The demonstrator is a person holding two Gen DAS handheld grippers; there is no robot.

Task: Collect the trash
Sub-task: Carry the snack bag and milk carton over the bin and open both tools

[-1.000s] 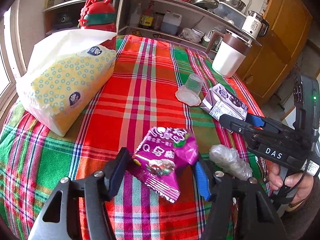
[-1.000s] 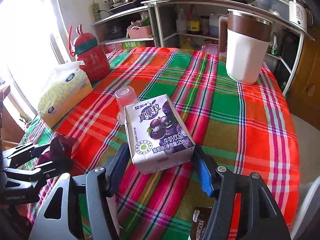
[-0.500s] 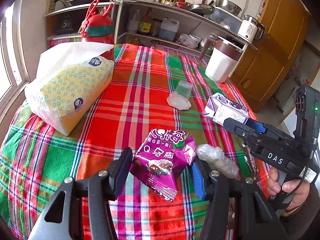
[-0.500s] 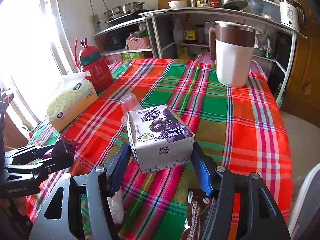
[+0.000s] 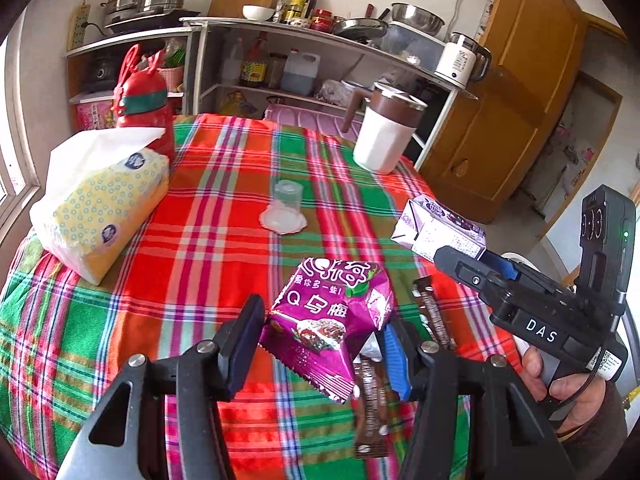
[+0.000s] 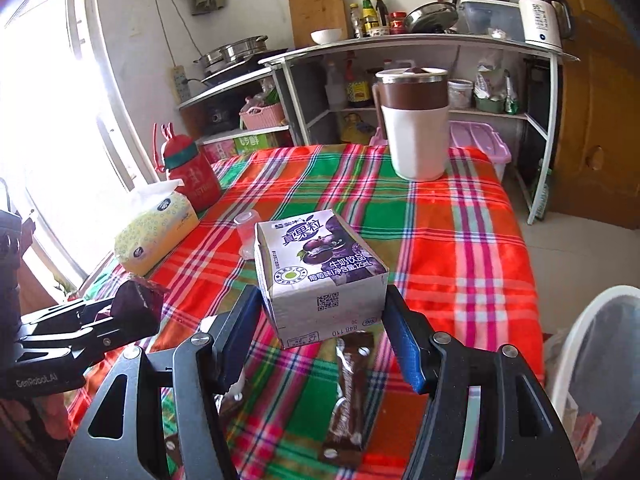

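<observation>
Brown wrapper [image 5: 370, 408]: upper end hidden behind the purple snack bag [image 5: 330, 320] between the left fingers [image 5: 244, 344].
Second brown wrapper [image 5: 434, 312]: just beyond the right-hand finger, lower end covered by it.
Milk carton [image 6: 320, 272]: both side faces hidden by the right fingers [image 6: 404, 344].
Clear cup [image 6: 245, 228]: partly behind the carton.
White bin [image 6: 596, 364]: cut off by the frame edge; contents blurred.
Shelf bottle labels [image 5: 298, 2]: too small to read.

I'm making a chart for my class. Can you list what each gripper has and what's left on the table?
left gripper: shut on purple snack bag
right gripper: shut on milk carton
trash on table: brown wrapper, plastic cup
other things on table: tissue pack, red bottle, jug
bin: beside table, right wrist view
</observation>
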